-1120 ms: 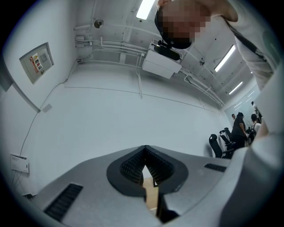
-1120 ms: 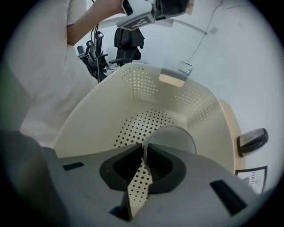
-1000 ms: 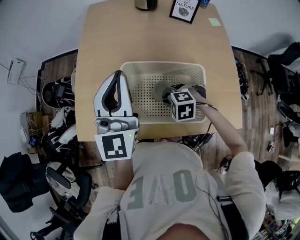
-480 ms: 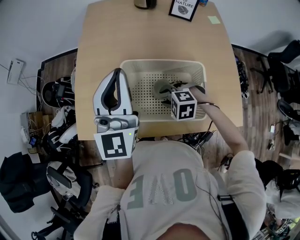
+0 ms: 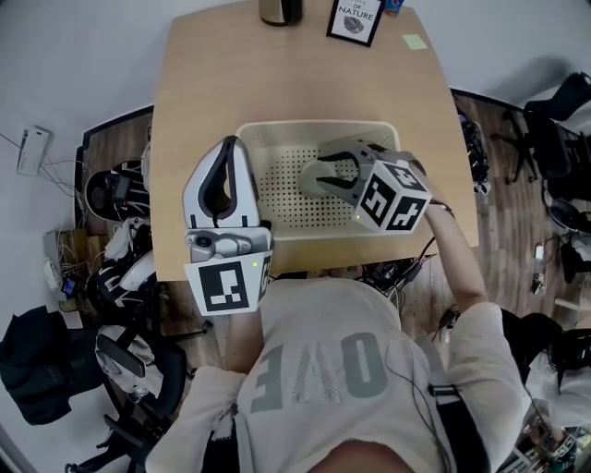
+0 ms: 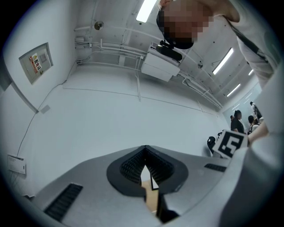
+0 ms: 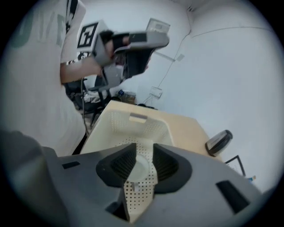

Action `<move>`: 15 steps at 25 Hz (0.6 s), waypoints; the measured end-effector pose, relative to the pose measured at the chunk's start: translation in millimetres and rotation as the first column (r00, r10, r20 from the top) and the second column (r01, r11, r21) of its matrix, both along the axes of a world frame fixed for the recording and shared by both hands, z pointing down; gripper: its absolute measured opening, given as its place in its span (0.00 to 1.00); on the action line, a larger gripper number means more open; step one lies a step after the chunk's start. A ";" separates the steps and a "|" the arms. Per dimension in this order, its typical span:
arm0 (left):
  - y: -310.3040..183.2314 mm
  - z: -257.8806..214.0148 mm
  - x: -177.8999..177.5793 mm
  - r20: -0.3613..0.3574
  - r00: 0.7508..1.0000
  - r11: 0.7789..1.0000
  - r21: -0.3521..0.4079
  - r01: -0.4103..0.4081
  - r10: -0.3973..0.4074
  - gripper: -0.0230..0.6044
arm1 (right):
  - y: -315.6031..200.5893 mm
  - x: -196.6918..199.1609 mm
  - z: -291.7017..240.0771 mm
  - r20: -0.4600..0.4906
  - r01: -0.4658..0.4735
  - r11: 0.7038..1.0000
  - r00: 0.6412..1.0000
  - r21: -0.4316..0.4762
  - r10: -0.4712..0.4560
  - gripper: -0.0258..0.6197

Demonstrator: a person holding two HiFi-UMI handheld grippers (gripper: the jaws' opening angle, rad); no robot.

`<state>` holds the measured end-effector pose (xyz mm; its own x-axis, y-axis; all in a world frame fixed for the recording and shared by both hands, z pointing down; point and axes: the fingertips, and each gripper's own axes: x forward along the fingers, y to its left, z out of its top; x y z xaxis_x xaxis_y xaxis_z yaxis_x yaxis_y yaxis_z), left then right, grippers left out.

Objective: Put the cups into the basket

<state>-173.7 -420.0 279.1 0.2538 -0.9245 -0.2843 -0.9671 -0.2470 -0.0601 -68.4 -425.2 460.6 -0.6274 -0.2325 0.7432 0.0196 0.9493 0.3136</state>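
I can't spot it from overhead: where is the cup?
In the right gripper view, low centre, the cup rests on the perforated floor of the basket.

Light grey top [image 5: 323,369] with big green letters and a thin dark wire; white and grey left gripper [image 5: 231,148], grey right gripper [image 5: 312,174], both with black-and-white square markers

Head camera sits high above the person, staring steeply down at the table [image 5: 277,74] and the basket [image 5: 314,129], with the whole scene in frame from well back. Left gripper view tips upward, away from the table, onto a white wall [image 6: 111,111] and ceiling lights [image 6: 146,9]; the sliver between its jaws is probably the table. Right gripper view angles down, close over the basket, which it shares with the head view, and it catches the left gripper [image 7: 162,42] too.
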 end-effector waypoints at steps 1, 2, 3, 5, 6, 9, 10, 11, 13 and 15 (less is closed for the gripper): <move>0.8 -1.8 1.4 0.001 1.000 1.000 0.003 -0.005 0.005 0.04 | -5.5 -1.3 -21.0 0.062 -0.037 0.999 0.997 0.022 0.036 0.15; 1.4 -3.7 3.1 0.002 1.000 1.000 0.007 -0.011 0.011 0.04 | -10.1 -2.6 -42.0 0.129 -0.070 0.997 0.990 0.041 0.064 0.07; 1.9 -5.7 5.0 0.004 1.000 1.000 0.011 -0.017 0.017 0.04 | -13.3 -3.8 -62.8 0.201 -0.096 0.994 0.976 0.058 0.082 0.05; 4.0 -9.8 9.2 0.007 1.000 0.999 0.021 -0.030 0.030 0.04 | -16.2 -4.1 -105.8 0.349 -0.145 0.985 0.931 0.097 0.103 0.04; 5.4 -11.7 11.4 0.008 0.999 0.999 0.027 -0.036 0.036 0.04 | -16.4 -2.8 -128.3 0.426 -0.177 0.977 0.898 0.120 0.111 0.04; 7.3 -16.0 17.2 0.011 0.999 0.998 0.037 -0.046 0.046 0.04 | -15.5 10.8 -189.1 0.662 -0.334 0.935 0.728 0.117 0.177 0.04; 7.2 -17.4 19.3 0.013 0.999 0.998 0.038 -0.050 0.049 0.04 | -15.5 20.1 -203.0 0.718 -0.392 0.914 0.665 0.100 0.207 0.04; 7.0 -18.7 21.3 0.014 0.999 0.998 0.039 -0.053 0.053 0.04 | -15.8 31.3 -213.7 0.760 -0.448 0.889 0.609 0.092 0.228 0.04; 6.7 -21.4 24.9 0.018 0.998 0.997 0.041 -0.060 0.059 0.04 | -16.1 56.2 -227.1 0.818 -0.565 0.820 0.511 0.090 0.263 0.04; 7.1 -24.6 28.3 0.022 0.998 0.997 0.046 -0.067 0.066 0.04 | -12.0 78.1 -232.7 0.857 -0.671 0.738 0.421 0.074 0.296 0.04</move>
<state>-145.4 -412.9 254.5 0.3204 -0.8911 -0.3213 -0.9471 -0.3072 -0.0925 9.8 -437.2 228.0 -0.5616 -0.8083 -0.1768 -0.8203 0.5159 0.2470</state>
